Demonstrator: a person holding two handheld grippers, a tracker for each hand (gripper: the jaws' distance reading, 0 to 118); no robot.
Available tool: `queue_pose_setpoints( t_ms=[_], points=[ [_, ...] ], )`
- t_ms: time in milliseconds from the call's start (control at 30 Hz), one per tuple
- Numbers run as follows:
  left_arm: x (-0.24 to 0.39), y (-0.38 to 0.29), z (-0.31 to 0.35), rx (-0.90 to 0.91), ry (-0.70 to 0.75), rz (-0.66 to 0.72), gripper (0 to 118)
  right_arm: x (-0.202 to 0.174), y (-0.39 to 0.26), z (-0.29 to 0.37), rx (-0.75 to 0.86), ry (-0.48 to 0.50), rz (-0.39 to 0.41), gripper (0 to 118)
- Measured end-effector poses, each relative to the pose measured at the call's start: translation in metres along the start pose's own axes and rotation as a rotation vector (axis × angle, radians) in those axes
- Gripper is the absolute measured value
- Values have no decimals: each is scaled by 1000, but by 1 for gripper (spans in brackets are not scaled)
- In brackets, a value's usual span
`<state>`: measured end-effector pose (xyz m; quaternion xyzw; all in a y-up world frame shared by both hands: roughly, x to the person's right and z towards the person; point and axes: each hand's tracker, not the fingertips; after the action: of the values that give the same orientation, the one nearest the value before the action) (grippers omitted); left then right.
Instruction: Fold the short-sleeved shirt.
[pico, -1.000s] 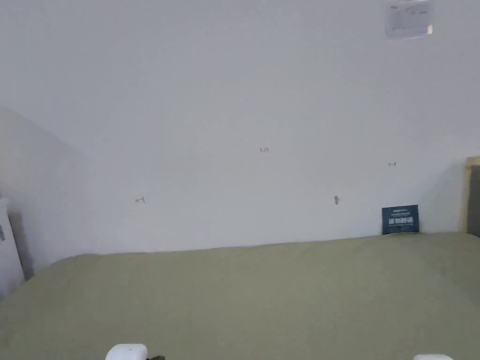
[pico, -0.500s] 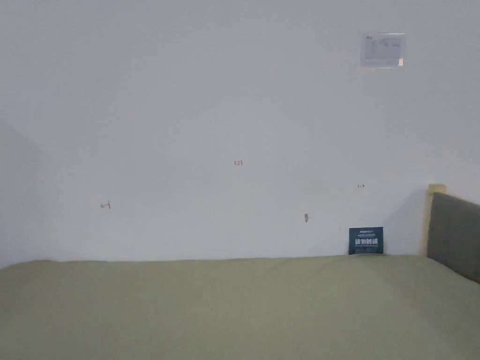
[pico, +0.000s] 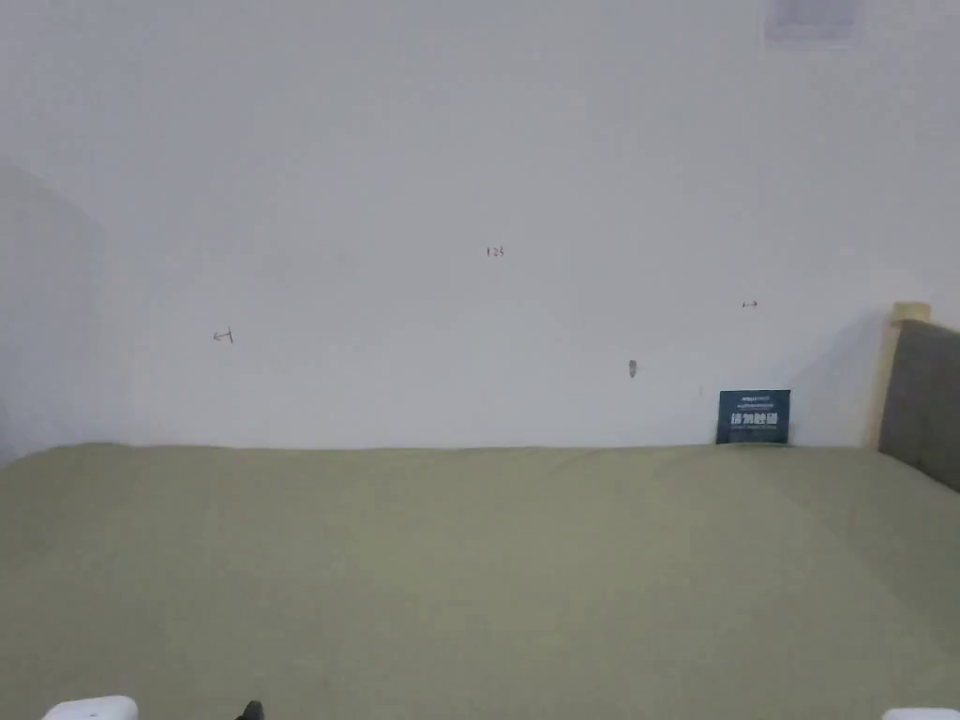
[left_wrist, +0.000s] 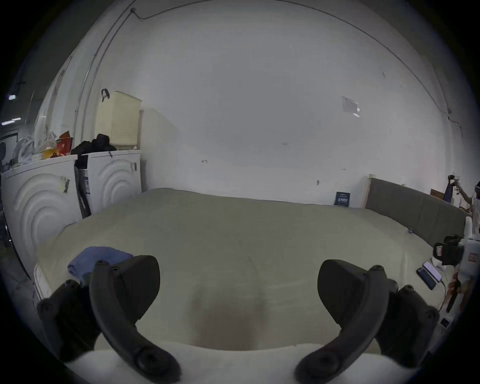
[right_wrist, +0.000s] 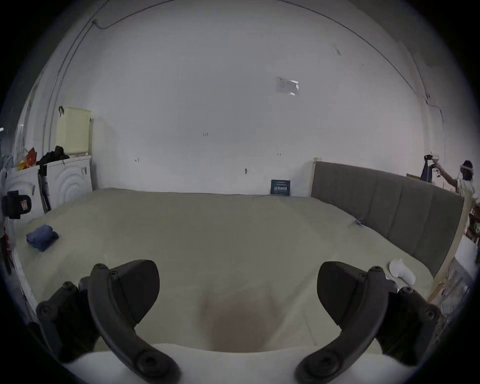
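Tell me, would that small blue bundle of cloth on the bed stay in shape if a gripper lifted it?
The blue cloth bundle looks soft and loosely folded, so it would probably sag and unfold. It seems light.

A folded shirt (right_wrist: 41, 237) is lying on the bed (right_wrist: 207, 228) at nine o'clock, headboard (right_wrist: 384, 207) standing at three o'clock.

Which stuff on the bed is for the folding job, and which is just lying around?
For the job:
- blue shirt, bunched near the bed's left edge
- left gripper, open
- right gripper, open
- green bed cover, where folding happens

Just lying about:
- white object by the headboard
- phones at the bed's right edge
- cream basket
- dark card against the wall
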<state>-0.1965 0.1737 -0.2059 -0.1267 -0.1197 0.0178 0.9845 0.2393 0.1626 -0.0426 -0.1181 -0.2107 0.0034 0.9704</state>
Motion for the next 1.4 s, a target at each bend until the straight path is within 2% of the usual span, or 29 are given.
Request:
queue_pose_setpoints(
  t_ms=[167, 367, 600, 800, 1067, 1200, 1400],
  points=[
    [-7, 2, 3, -3, 1, 60, 118, 2, 0, 3, 9, -2, -17, 118],
    [-1, 3, 6, 15, -19, -2, 118, 6, 2, 5, 23, -14, -28, 118],
    [7, 4, 11, 14, -44, -9, 118, 10, 3, 8, 34, -10, -49, 118],
    [4, 3, 13, -15, -34, 38, 118, 6, 3, 10, 30, -1, -33, 118],
    [12, 2, 17, -1, -53, 5, 118, 2, 1, 11, -3, 51, -39, 118],
    [15, 1, 15, 1, -55, -6, 118, -4, 0, 12, -7, 59, -2, 118],
    [19, 1, 18, 5, -55, -18, 118, -2, 1, 13, 0, 52, -10, 118]
  ],
)
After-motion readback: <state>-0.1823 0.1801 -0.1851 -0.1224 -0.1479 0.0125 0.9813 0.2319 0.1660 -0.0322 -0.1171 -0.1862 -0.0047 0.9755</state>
